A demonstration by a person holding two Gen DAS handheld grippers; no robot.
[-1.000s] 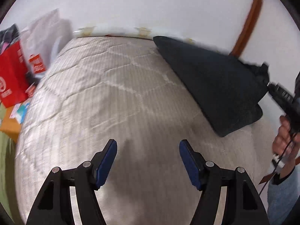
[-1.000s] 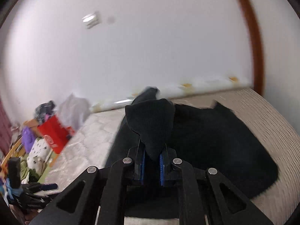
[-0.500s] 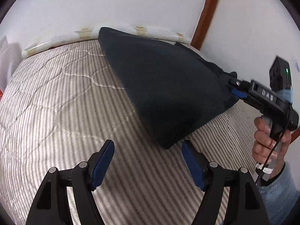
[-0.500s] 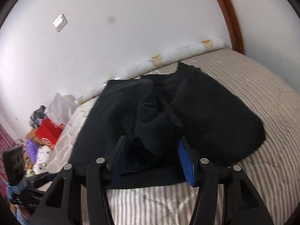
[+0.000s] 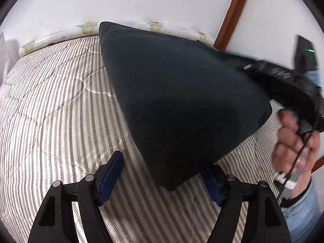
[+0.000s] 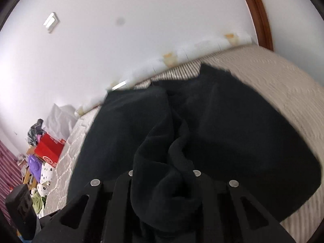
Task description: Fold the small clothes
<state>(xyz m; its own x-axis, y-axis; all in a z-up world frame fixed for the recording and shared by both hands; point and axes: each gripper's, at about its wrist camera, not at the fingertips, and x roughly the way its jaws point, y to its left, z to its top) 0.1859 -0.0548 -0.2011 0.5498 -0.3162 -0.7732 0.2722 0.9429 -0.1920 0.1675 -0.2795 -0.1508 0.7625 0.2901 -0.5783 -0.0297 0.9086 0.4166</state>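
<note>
A black garment (image 5: 182,101) lies spread on the striped mattress (image 5: 50,111). One side of it is lifted toward the right. My left gripper (image 5: 161,162) is open, low over the mattress. The garment's near corner hangs between its blue pads and hides the right one. In the right wrist view my right gripper (image 6: 163,174) has its jaws closing on a bunched fold of the black garment (image 6: 243,141), which fills the gap and covers the pads. A hand (image 5: 293,141) holds that gripper at the right edge of the left wrist view.
A white wall runs behind the bed, with a brown wooden frame (image 5: 232,14) at the right. Past the mattress's left side stand a red box (image 6: 48,147), a white bag (image 6: 60,117) and soft toys (image 6: 43,182). The mattress's edge (image 6: 283,77) curves away on the right.
My left gripper has travelled right across the mattress to the garment's near corner. My right gripper opened, sank toward the bed and closed again on a bunch of cloth.
</note>
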